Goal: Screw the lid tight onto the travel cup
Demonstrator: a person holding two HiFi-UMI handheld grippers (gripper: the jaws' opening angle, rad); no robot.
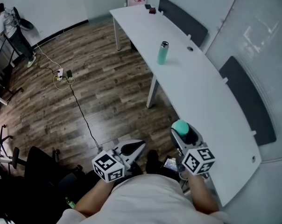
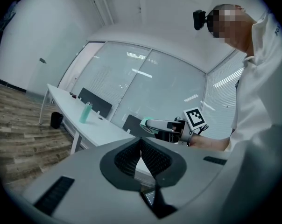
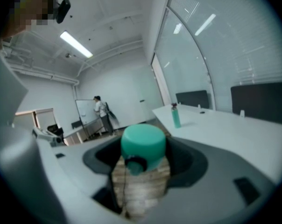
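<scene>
Far left, background: A person [image 1: 12,29] stands by the wall, well apart from the work and with no part in it.
Floor: A power strip [image 1: 60,73] lies on the wooden floor with its cable trailing, left of the surface [image 1: 201,92].
Left hand-held gripper [image 1: 134,147]: It is held low, close to the wearer's body. Its ribbed jaws are pressed together with nothing between them, as its own view [image 2: 141,148] shows plainly. Likely reason: it is kept free to steady the cup once the lid gets there.
Right hand-held gripper [image 1: 183,132]: It is clamped on the teal lid [image 1: 180,126], with the jaws bearing on the lid's round sides, as its own view [image 3: 142,160] shows. It is held at the near edge of the surface. Likely reason: a hold on the sides leaves the lid free to be lowered and turned.
Travel cup [image 1: 163,53]: It stands upright and alone on the white surface, further along and well apart from both grippers. Its teal body has a dark metallic top and no teal lid on it.
Surface: It is long, white and curved, and runs along the glass wall. Small dark things lie at its far end, too small to name.
Stage, as a judgement: The lid is in hand but not yet at the cup. Carrying it over and seating it squarely comes first.
Risk, as a judgement: The unheld cup may spin or tip when the lid is twisted.
</scene>
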